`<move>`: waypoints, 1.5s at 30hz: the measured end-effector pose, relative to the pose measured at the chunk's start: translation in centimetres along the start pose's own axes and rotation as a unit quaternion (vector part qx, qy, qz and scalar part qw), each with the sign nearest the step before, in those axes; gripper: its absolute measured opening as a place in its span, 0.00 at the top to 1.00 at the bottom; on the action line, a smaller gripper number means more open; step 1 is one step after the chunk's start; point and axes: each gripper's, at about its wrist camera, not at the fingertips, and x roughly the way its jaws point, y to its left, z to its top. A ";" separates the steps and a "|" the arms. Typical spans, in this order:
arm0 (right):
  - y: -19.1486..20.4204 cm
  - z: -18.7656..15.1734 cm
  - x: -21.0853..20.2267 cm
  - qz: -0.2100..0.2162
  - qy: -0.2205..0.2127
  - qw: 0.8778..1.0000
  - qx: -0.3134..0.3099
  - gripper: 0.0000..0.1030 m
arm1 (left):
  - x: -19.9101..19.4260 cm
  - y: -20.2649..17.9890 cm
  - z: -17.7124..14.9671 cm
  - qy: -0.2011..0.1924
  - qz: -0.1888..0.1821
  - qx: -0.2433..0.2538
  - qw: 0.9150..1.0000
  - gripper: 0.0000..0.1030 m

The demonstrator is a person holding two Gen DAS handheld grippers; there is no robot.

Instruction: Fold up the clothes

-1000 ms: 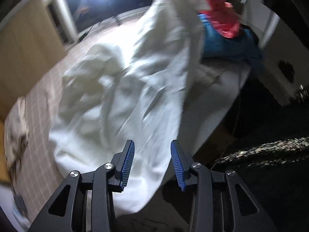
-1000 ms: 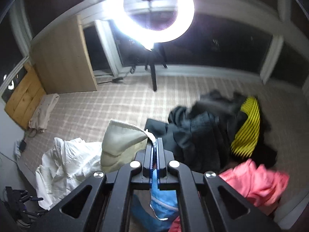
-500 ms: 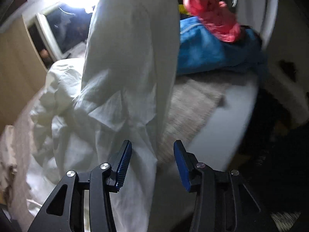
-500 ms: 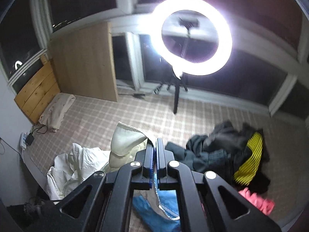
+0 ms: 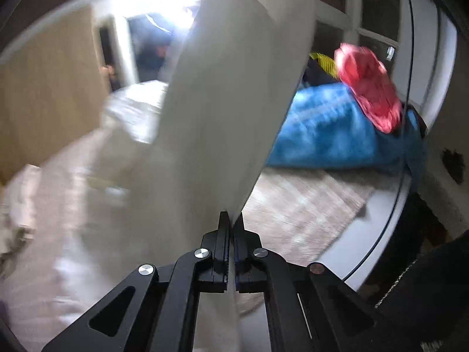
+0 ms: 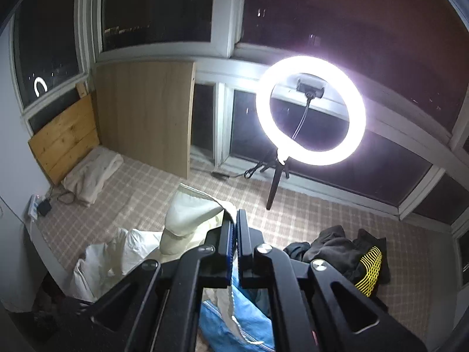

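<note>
Count: one cream garment (image 5: 234, 102), held up between both tools. One blue garment (image 5: 331, 129), one pink-red garment (image 5: 369, 85) lying on top of it, one dark heap with a yellow-patterned panel (image 6: 348, 252), one crumpled white garment (image 6: 117, 252) on the checked floor (image 6: 152, 182). One ring light (image 6: 310, 110) on a tripod.

Left hand-held gripper (image 5: 231, 228): pads pressed together on the cream garment's lower edge; cloth rises taut above it. View blurred.

Right hand-held gripper (image 6: 234, 228): pads together, pinching the cream garment's upper hem (image 6: 199, 205), tool raised, looking level across the room.
</note>
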 end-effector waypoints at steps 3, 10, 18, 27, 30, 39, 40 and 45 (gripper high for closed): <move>-0.5 0.9 -1.0 0.011 -0.024 0.999 0.019 0.98 | -5.1 4.5 2.3 -0.032 0.044 -0.004 0.999 0.99; 1.8 6.5 -7.3 0.062 -0.120 0.990 0.027 0.98 | -19.8 14.8 10.8 -0.132 0.184 -0.019 0.974 0.99; 5.7 11.9 -18.3 0.101 -0.255 0.962 0.013 0.98 | -33.0 16.3 15.9 -0.221 0.325 0.020 0.919 0.99; 11.3 11.8 -15.6 0.037 -0.210 0.976 -0.045 0.99 | -30.3 15.9 14.1 -0.145 0.310 0.038 0.939 0.99; 11.0 11.5 -16.9 0.043 -0.221 0.974 -0.032 0.99 | -32.8 14.9 13.5 -0.158 0.315 0.044 0.935 0.99; 10.3 8.9 -26.7 0.022 -0.323 0.946 -0.033 0.98 | -39.7 11.0 14.6 -0.189 0.328 0.107 0.919 0.98; 10.5 9.1 -27.2 0.012 -0.328 0.944 -0.036 0.98 | -40.1 10.7 14.9 -0.190 0.328 0.114 0.918 0.98; 10.8 11.2 -23.8 -0.030 -0.304 0.951 -0.044 0.98 | -36.8 12.3 16.9 -0.146 0.314 0.139 0.928 0.98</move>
